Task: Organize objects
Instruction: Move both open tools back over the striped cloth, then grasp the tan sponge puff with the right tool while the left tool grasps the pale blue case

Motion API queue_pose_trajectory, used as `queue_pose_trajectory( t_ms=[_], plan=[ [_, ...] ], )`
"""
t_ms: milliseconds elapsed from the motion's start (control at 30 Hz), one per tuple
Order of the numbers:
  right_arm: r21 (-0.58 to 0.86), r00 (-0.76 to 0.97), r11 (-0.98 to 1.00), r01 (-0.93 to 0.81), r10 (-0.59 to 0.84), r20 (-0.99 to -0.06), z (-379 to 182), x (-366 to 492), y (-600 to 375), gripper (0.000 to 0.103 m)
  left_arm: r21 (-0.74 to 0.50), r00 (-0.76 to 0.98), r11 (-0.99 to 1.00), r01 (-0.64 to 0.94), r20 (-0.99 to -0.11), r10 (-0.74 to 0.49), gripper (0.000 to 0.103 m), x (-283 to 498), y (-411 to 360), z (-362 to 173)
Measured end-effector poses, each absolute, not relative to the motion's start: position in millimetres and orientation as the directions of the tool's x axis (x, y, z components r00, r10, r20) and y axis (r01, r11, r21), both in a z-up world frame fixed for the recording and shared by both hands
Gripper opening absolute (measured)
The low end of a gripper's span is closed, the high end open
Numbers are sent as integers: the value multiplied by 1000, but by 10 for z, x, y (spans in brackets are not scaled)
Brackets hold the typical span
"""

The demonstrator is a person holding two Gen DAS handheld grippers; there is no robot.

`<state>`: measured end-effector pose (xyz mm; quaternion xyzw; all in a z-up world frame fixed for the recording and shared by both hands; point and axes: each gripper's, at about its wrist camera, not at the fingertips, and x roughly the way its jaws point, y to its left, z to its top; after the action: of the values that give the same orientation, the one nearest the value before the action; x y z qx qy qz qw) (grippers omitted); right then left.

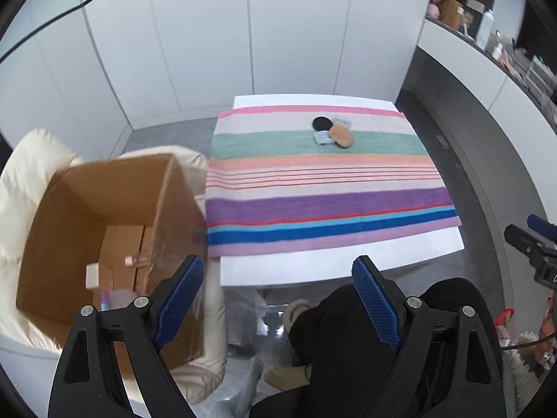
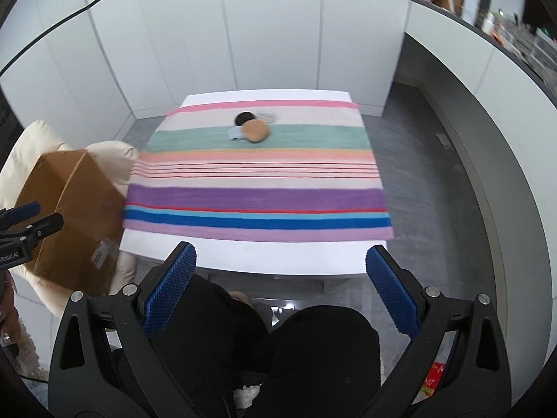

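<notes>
A small pile lies on the green stripe of a striped cloth [image 1: 313, 202] [image 2: 257, 195] over a white table [image 1: 313, 264] [image 2: 278, 261]: a tan round pad [image 1: 343, 135] [image 2: 257, 131], a black round pad [image 1: 322, 123] [image 2: 243, 117], a pale blue piece [image 1: 322, 137] [image 2: 235, 133] and a clear lid [image 1: 343, 120] [image 2: 268, 115]. An open cardboard box [image 1: 104, 216] [image 2: 73, 209] left of the table holds a few small items [image 1: 94, 275]. My left gripper [image 1: 278, 296] is open and empty near the table's front left corner. My right gripper [image 2: 280, 285] is open and empty before the front edge.
The box rests on a cream cushioned seat [image 1: 21, 174] [image 2: 31, 142]. A person's black-clad knees [image 1: 348, 348] [image 2: 278, 348] lie under both grippers. White cabinet panels [image 1: 243, 35] stand behind the table. A cluttered shelf [image 1: 487, 35] [image 2: 487, 10] runs along the right.
</notes>
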<state>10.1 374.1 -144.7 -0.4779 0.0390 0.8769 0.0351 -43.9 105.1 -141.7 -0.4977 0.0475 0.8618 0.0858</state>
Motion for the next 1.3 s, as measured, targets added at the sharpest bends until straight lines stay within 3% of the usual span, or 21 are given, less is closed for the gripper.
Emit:
queue_pose_trajectory(
  t_ms=[400,667,933,1300],
  plan=[
    [9,-562,-992,-130,66,-825,-1514,-244,4006,100,-54,-470,-981,-187,-872,138,88,-893,1238,-1466],
    [79,-539,-993,-86,-20,-842,-1826,-910,4036,100,-38,-480,-983,-177,-869,121,88,-1536,1433,-1662],
    [130,-496,-989,-65,-80,-865,-2504,-1806,3938,100,20,-433,-982,-186,-899,64,88,-2255,1650,-2306],
    [303,-509,-951,-65,-230,-830,-3395,-3080,3747,100,-78,-322,-994,-77,-941,99,88,-2961,1732,-3234]
  ],
)
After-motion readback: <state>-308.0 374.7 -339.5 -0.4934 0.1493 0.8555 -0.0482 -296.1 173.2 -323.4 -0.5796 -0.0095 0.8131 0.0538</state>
